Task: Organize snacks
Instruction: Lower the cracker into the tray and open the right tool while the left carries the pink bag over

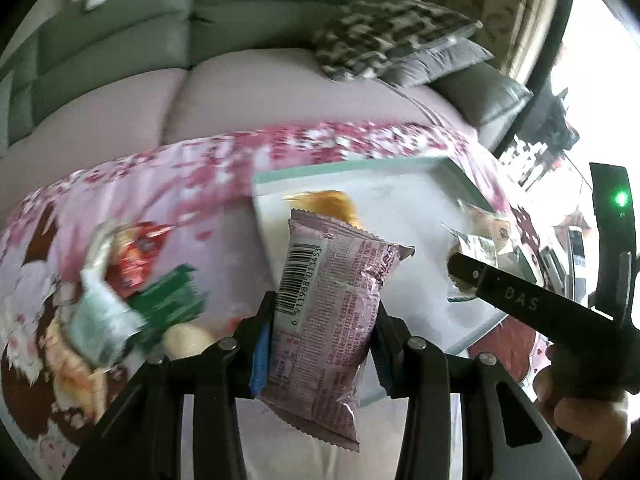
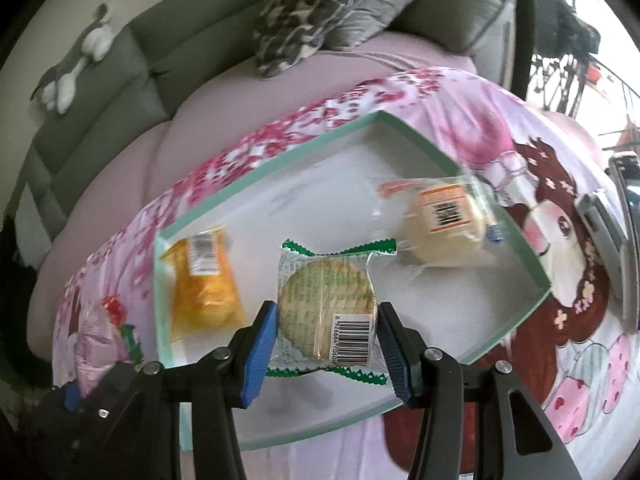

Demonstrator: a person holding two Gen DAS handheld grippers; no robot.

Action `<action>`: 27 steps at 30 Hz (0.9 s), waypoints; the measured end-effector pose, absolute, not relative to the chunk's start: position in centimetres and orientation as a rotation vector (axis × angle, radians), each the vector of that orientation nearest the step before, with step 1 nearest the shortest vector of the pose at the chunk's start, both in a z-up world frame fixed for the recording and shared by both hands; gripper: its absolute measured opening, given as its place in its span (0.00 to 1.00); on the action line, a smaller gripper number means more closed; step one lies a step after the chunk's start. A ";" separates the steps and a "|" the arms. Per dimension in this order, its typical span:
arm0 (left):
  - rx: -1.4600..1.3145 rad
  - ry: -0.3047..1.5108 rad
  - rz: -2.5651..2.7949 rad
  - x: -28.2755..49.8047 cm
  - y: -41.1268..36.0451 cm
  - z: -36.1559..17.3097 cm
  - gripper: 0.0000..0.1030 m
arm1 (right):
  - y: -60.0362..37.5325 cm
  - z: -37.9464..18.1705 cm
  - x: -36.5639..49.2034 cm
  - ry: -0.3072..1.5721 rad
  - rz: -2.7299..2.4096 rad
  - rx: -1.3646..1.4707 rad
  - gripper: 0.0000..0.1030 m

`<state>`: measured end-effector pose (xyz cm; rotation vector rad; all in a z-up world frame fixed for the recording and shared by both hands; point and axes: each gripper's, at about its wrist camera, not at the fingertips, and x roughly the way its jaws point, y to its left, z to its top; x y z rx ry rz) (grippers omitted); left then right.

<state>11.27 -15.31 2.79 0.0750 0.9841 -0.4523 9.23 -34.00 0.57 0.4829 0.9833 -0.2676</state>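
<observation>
In the left wrist view my left gripper (image 1: 324, 312) is shut on a mauve snack packet (image 1: 332, 280) with a barcode, held upright above the near left edge of the white box (image 1: 340, 166) with its teal rim. In the right wrist view my right gripper (image 2: 326, 316) is shut on a clear, green-edged packet (image 2: 332, 292) holding a round biscuit, above the box (image 2: 280, 160) floor. Inside the box lie an orange-yellow wrapped snack (image 2: 204, 280) at the left and a pale bun packet (image 2: 444, 232) at the right. The mauve packet (image 2: 94, 344) also shows at lower left.
Loose snacks lie left of the box on the pink flowered cloth: a red packet (image 1: 138, 256), a green one (image 1: 168, 300) and a pale one (image 1: 100, 320). A grey sofa with patterned cushions (image 2: 320, 12) stands behind. A hand (image 1: 580, 412) holds the right gripper's handle.
</observation>
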 end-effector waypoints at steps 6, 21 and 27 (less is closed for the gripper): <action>0.154 1.026 -0.530 11.7 -19.9 0.7 0.43 | -36.3 0.0 8.5 0.973 -0.323 0.519 0.52; 0.180 1.080 -0.503 13.0 -21.4 -1.7 0.47 | -36.5 0.0 8.7 0.973 -0.309 0.516 0.53; 0.169 1.069 -0.488 12.3 -20.6 -0.3 0.61 | -35.8 0.5 8.9 0.970 -0.289 0.492 0.55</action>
